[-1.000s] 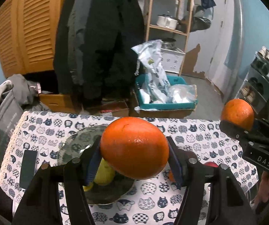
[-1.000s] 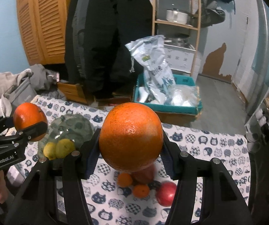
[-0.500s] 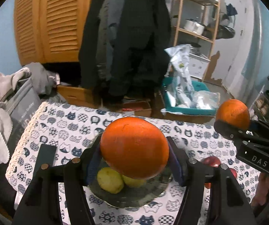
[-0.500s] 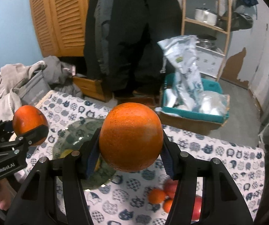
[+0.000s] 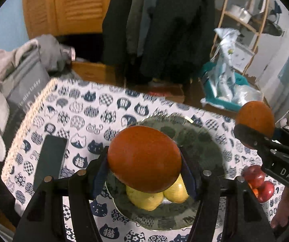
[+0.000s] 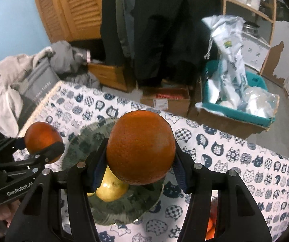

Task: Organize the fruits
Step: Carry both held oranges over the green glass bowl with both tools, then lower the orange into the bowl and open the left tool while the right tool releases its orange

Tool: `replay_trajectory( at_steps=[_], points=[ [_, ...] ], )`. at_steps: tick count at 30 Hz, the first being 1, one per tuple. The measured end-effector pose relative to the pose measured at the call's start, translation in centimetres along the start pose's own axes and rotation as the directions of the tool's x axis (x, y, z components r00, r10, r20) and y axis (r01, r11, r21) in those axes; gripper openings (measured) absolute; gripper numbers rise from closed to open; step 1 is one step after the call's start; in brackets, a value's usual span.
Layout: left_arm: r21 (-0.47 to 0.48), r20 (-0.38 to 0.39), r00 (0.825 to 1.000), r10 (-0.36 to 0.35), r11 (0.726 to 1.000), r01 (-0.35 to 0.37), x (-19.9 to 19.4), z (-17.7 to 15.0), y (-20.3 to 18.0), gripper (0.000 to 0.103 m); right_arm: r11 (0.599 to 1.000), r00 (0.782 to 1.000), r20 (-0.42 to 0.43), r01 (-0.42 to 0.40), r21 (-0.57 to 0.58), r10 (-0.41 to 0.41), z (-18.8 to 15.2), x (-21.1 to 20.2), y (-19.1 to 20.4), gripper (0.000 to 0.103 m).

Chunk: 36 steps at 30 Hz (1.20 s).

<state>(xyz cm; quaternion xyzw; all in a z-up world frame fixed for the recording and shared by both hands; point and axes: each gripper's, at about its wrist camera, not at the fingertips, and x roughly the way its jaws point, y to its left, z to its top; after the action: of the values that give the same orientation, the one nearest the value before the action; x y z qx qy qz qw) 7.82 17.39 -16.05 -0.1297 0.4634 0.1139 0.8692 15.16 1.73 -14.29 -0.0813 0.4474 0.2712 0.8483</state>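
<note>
Over the plate [image 5: 200, 141] on the desk [image 5: 96, 109], both tools grip fruit. Left tool [image 5: 144, 169] is clamped on an orange [image 5: 144, 159]; right tool [image 6: 139, 161] is clamped on a second orange [image 6: 140, 147], just right of the first. Both hang above the plate, not touching it. Two lemons [image 5: 144, 198] sit on the plate's near part. Red apples [image 5: 258, 179] lie on the desk right of the plate. Dark phone [image 5: 50, 159] lies left of it.
</note>
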Motion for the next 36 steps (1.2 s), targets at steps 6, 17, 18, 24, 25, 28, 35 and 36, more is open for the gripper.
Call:
replay_trajectory(
  at_steps=[6, 17, 18, 24, 25, 28, 35, 36],
  points=[
    [-0.022, -0.060, 0.998, 0.017, 1.000, -0.018, 3.2, -0.1, 0.6, 0.066, 1.000, 0.996, -0.086, 0.000, 0.002, 0.001, -0.4, 3.9, 0.0, 0.058],
    [-0.096, -0.182, 0.983, -0.012, 0.995, -0.006, 9.2, -0.1, 2.5, 0.066, 0.999, 0.983, -0.183, -0.025, -0.030, 0.019, -0.8, 8.6, 0.4, 0.058],
    [-0.106, -0.196, 0.980, -0.015, 0.994, -0.006, 9.7, -0.2, 2.7, 0.066, 0.999, 0.981, -0.192, -0.025, -0.033, 0.019, -0.9, 8.9, 0.4, 0.058],
    [-0.108, -0.245, 0.969, -0.034, 0.994, 0.007, 11.4, -1.0, 2.6, 0.066, 1.000, 0.975, -0.220, -0.028, -0.011, 0.024, -1.5, 10.2, -0.1, 0.058],
    [-0.105, -0.243, 0.970, -0.033, 0.994, 0.007, 11.4, -1.0, 2.6, 0.066, 1.000, 0.975, -0.223, -0.026, -0.008, 0.024, -1.5, 10.3, -0.1, 0.058],
    [-0.098, -0.247, 0.968, -0.032, 0.995, 0.008, 11.7, -1.1, 2.4, 0.066, 1.000, 0.973, -0.229, -0.028, 0.003, 0.027, -1.6, 10.5, -0.2, 0.058],
    [-0.092, -0.254, 0.966, -0.039, 0.996, 0.015, 12.3, -0.8, 2.2, 0.067, 0.999, 0.972, -0.231, -0.039, 0.004, 0.039, -1.3, 10.8, 0.3, 0.058],
    [-0.096, -0.254, 0.966, -0.041, 0.995, 0.017, 12.3, -0.8, 2.2, 0.068, 0.999, 0.972, -0.231, -0.039, 0.006, 0.039, -1.2, 10.9, 0.3, 0.058]
  ],
)
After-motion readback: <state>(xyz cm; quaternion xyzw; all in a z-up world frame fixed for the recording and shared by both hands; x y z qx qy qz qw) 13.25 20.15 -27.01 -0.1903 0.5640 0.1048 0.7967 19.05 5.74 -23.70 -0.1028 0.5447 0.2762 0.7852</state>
